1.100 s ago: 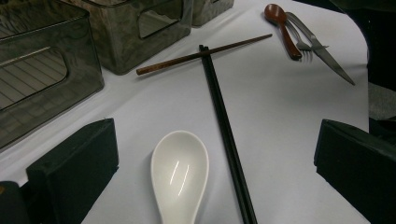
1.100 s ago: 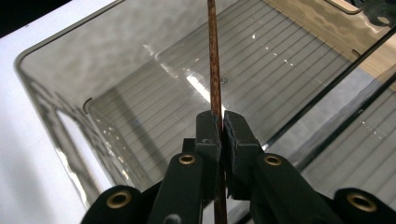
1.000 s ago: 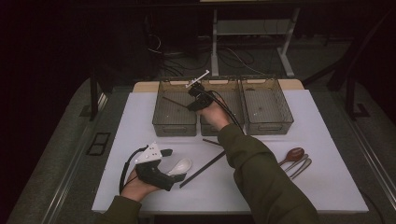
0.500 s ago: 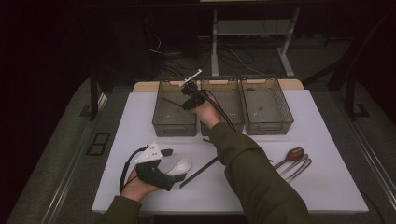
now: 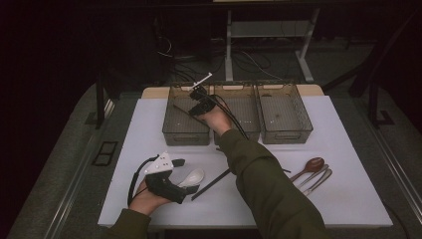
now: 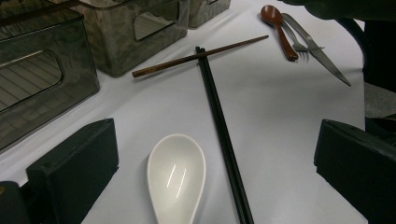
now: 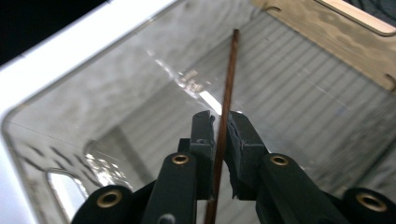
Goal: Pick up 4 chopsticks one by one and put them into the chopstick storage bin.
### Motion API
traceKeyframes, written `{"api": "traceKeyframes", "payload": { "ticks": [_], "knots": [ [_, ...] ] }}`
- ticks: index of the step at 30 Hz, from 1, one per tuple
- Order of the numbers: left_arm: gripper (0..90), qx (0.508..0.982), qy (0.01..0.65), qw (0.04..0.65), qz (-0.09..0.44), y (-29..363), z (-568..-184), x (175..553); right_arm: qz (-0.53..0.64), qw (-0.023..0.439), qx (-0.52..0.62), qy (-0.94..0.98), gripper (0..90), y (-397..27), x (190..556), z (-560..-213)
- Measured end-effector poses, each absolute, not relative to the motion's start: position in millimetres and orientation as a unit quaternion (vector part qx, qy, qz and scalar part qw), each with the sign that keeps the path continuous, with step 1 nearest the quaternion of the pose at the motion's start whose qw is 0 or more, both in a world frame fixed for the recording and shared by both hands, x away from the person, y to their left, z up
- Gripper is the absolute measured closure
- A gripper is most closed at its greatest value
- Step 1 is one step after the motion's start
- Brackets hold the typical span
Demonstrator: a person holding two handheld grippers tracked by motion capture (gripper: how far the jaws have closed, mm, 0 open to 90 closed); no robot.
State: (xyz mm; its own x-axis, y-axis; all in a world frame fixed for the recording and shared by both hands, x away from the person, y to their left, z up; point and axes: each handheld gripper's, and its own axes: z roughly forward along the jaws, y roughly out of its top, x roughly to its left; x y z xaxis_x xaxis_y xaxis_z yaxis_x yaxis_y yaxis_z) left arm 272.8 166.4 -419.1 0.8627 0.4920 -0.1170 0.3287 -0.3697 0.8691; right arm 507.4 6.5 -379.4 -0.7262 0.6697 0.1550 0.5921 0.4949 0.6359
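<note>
Brown wooden chopstick (image 7: 227, 93) | runs between jaws of right hand-held gripper (image 7: 221, 122), inside leftmost grey bin (image 5: 180, 119) | jaws have just been easing apart, stick in the gap, grip unclear | left hand-held gripper (image 6: 210, 172) wide apart, straddling white spoon (image 6: 176, 175) on worktop (image 5: 149, 129)

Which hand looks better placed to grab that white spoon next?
Left. The left gripper sits beside the white spoon, jaws open. The right gripper is over the left bin with a brown chopstick between its jaws.
</note>
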Motion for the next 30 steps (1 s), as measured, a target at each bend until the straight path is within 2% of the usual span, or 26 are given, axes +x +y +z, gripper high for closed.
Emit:
{"api": "traceKeyframes", "payload": {
  "ticks": [5,9,10,14,21,30],
  "knots": [
    [0.0,0.823,0.249,0.503,0.081,166.8,-419.2,272.9,0.345,0.063,0.359,0.865,73.5,8.2,505.3,-377.0],
    [0.0,0.823,0.25,0.504,0.081,166.6,-419.2,272.7,0.354,0.063,0.363,0.86,61.7,-0.4,506.1,-370.8],
    [0.0,0.823,0.25,0.504,0.081,166.6,-419.2,272.7,0.354,0.063,0.363,0.86,61.7,-0.4,506.1,-370.8],
    [0.0,0.824,0.25,0.503,0.081,167.2,-419.4,273.0,0.368,0.053,0.349,0.86,51.7,-13.3,501.1,-357.6],
    [0.0,0.822,0.255,0.503,0.084,167.6,-419.1,272.5,0.395,0.055,0.32,0.859,44.7,-37.9,483.0,-337.6],
    [0.0,0.824,0.255,0.498,0.087,168.5,-419.3,272.9,0.414,0.051,0.29,0.861,43.4,-75.0,458.7,-326.7]
  ]
}}
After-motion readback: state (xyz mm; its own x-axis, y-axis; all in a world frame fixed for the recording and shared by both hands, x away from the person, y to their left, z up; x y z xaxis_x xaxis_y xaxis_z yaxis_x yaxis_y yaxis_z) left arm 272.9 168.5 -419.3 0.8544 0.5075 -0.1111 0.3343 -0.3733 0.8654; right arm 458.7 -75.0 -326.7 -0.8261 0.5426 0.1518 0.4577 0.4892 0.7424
